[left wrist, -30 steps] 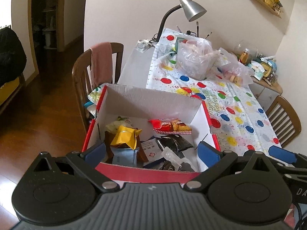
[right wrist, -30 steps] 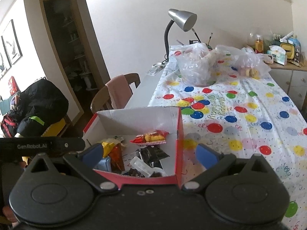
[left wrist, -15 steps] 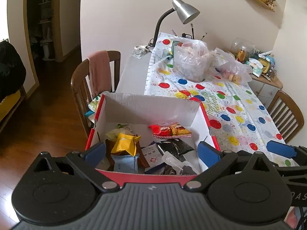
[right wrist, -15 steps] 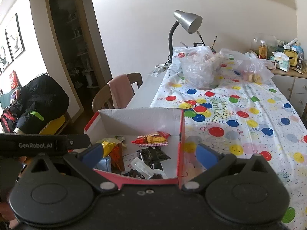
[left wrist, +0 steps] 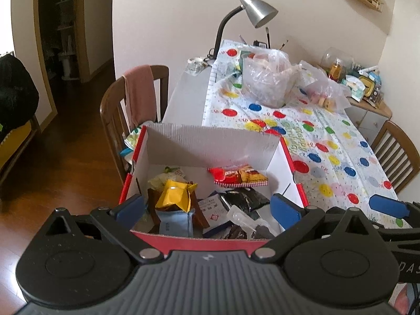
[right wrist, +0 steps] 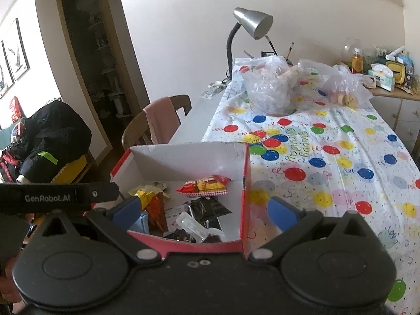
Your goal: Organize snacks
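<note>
Left gripper [left wrist: 207, 210] is spread wide, empty, over the box [left wrist: 210, 144]; snacks [left wrist: 237, 176] lie inside, toward 12 o'clock. Right gripper [right wrist: 203, 211] likewise gapes empty. Sorting could be starting or done.

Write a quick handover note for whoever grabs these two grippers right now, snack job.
Left gripper: open, holding nothing, over the box's near edge.
Right gripper: open, holding nothing, at the box's right wall.
Red cardboard box holds loose packets: red snack pack, yellow pouch, black packet.
Two clear bags sit farther along the tablecloth.
How far sorting has gone: cannot tell.
</note>
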A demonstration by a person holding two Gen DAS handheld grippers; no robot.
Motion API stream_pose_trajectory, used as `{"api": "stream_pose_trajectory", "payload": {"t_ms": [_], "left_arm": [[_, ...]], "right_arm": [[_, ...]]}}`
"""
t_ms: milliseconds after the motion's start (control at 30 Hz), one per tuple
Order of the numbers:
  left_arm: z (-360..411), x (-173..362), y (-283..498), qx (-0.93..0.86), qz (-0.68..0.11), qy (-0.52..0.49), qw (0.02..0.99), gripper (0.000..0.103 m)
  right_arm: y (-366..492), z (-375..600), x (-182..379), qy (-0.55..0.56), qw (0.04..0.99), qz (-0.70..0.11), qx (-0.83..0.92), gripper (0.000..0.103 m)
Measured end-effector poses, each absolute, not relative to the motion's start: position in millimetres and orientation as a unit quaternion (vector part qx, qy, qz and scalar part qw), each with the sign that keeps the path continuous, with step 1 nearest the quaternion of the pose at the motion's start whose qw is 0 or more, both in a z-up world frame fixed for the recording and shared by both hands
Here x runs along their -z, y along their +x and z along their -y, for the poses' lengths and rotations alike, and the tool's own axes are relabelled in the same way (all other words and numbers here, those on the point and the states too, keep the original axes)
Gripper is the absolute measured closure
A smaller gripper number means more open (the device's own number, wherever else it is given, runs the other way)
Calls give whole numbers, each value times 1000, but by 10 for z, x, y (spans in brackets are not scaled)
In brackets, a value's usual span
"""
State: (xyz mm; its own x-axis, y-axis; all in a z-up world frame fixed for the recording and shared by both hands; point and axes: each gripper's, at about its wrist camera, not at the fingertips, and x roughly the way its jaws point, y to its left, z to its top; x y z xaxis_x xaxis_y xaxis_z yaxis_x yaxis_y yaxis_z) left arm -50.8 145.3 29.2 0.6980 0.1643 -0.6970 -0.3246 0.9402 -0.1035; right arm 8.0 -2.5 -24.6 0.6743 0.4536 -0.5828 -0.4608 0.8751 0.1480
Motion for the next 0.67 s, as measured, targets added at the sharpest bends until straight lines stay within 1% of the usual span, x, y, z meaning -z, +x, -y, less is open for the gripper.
{"api": "stream_pose_trajectory", "payload": {"t_ms": [667], "left_arm": [[-1428, -230, -475, -130, -377, -113, 910, 0]], "right_arm": [[97, 71, 284, 4, 913, -328, -241, 0]]}}
